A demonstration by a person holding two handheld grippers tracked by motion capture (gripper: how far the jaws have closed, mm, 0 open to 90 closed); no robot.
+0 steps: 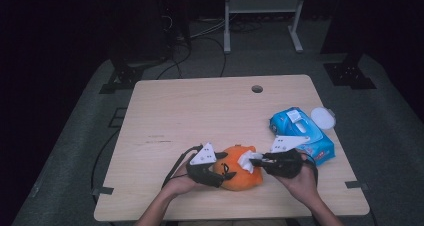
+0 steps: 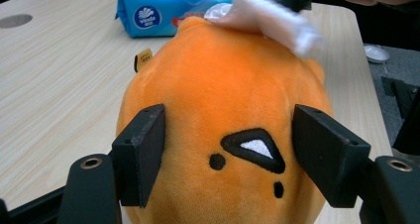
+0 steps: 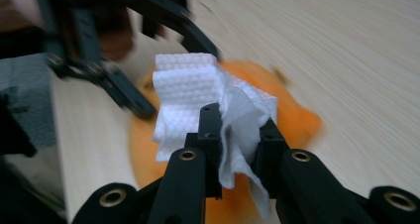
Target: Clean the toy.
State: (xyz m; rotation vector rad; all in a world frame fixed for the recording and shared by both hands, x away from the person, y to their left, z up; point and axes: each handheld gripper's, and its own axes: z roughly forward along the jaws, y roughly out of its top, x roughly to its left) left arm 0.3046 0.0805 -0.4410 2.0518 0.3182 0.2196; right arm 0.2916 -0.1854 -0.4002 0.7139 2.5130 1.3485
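An orange plush toy [image 1: 240,172] with a black stitched face lies near the table's front edge. My left gripper [image 1: 223,172] grips it from the left; in the left gripper view both pads [image 2: 143,152] press into the sides of the plush toy [image 2: 223,85]. My right gripper [image 1: 256,161] comes in from the right, shut on a crumpled white wipe [image 1: 246,159]. The right gripper view shows my right gripper [image 3: 240,130] pinching the wipe [image 3: 198,90] against the top of the plush toy [image 3: 294,122]. In the left gripper view the wipe [image 2: 272,16] rests on the toy's far end.
A blue pack of wet wipes [image 1: 302,134] lies right of the toy, close behind my right hand, with a round white lid [image 1: 322,117] past it at the table's right edge. A cable hole [image 1: 257,89] is near the far edge. Bare wooden table [image 1: 190,116] spreads left and behind.
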